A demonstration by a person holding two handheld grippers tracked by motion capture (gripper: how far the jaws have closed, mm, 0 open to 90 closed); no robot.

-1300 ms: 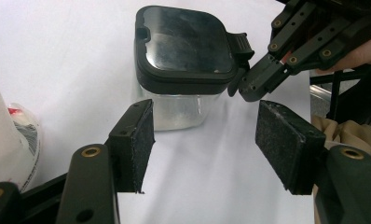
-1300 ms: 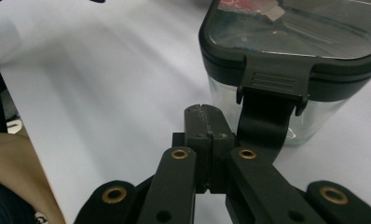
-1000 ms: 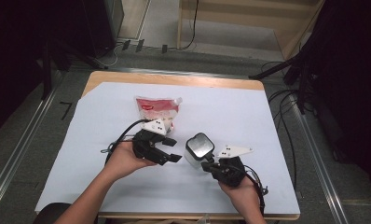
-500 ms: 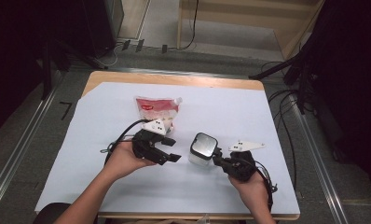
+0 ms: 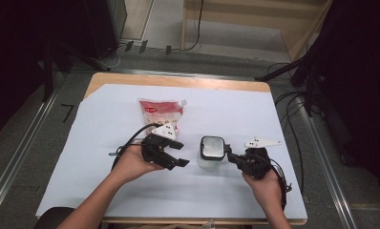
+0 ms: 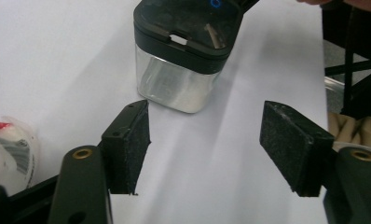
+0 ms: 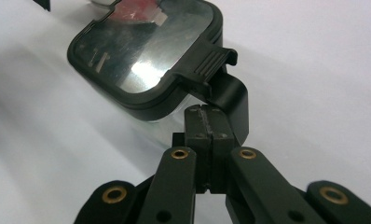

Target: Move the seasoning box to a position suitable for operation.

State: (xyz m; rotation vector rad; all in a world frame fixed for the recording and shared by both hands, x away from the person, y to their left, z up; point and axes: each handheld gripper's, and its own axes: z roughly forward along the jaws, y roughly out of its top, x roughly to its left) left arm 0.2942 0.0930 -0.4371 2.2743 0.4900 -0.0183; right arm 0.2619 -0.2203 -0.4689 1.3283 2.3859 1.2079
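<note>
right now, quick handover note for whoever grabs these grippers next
Left gripper: jaws have just been opening, nothing between them, aimed at the clear container.
Right gripper: jaws shut, tips against the latch tab on the container's black lid.
Red-and-white pouch lies behind the left gripper on the white sheet.
Done: container stands upright mid-table.
Left: lid not yet off; pouch untouched.

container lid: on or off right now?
On. The black-rimmed lid sits flush on the upright clear container; the shut right tongs are at its latch tab.
</note>
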